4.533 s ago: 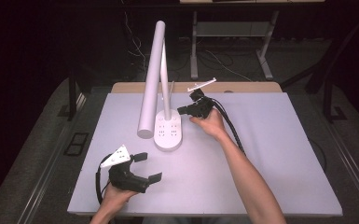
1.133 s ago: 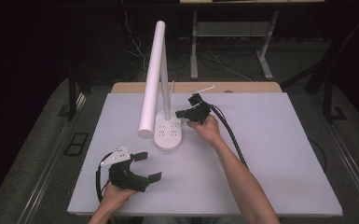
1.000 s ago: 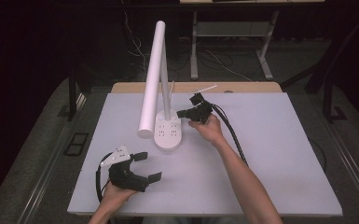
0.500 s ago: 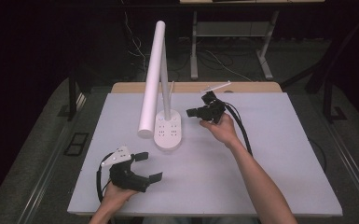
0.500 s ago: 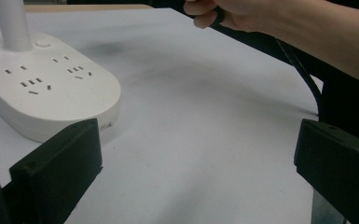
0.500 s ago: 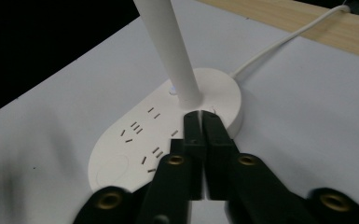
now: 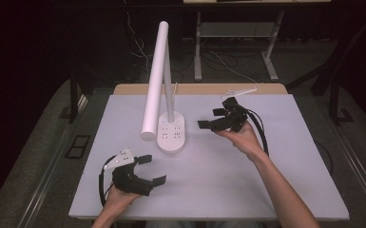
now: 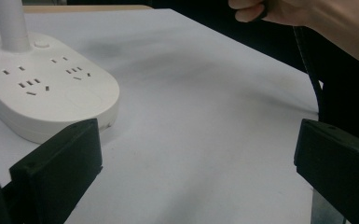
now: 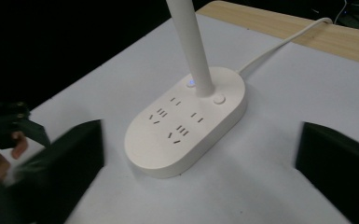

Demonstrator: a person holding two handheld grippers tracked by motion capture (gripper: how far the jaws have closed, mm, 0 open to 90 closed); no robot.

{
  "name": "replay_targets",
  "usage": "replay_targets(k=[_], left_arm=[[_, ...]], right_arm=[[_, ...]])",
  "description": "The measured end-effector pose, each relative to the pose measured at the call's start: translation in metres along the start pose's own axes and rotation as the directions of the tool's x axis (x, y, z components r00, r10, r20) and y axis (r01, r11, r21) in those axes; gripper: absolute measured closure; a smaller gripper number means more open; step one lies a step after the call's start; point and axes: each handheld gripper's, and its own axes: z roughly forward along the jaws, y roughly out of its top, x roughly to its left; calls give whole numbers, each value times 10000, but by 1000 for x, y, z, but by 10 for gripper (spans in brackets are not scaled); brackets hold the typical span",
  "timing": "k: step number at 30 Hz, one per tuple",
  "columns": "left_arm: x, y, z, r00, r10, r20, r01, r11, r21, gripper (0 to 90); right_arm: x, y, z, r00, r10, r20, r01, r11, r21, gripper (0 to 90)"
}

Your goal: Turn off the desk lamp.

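Now that the right gripper has drawn back from the desk lamp's socket base toward three o'clock, jaws wide and empty, a press on its button is probably finished. At seven o'clock, the left gripper rests wide open.

No text, brand, number or sign can be read anywhere. The white lamp base carries socket slots, a round button and a small blue light, but no printed label that shows. The white bench bears no lettering, and the black tools carry no legible marking in any view.
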Motion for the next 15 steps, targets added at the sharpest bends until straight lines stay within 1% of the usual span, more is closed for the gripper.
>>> replay_targets(k=[2,3,5,7,12,15], left_arm=[[0,0,0,10000,4,-10,-4,10000,6,0],[0,0,0,10000,11,-16,-10,10000,16,0],[0,0,0,10000,1,-19,-1,10000,11,0],[0,0,0,10000,-1,-18,1,10000,10,0],[-1,0,0,10000,-2,-27,3,10000,19,0],[-1,0,1,10000,-17,-38,17,10000,3,0]], right_arm=[[3,-5,-6,9997,-242,31,242,9997,30,5],[6,-7,-9,9991,-358,206,355,9992,167,5],[11,-11,-14,9974,-603,390,589,9977,343,5],[15,-16,-19,9953,-783,566,761,9963,403,6],[20,-30,-34,9939,-844,713,817,9959,394,6],[22,-40,-43,9947,-779,664,757,9965,344,6]])
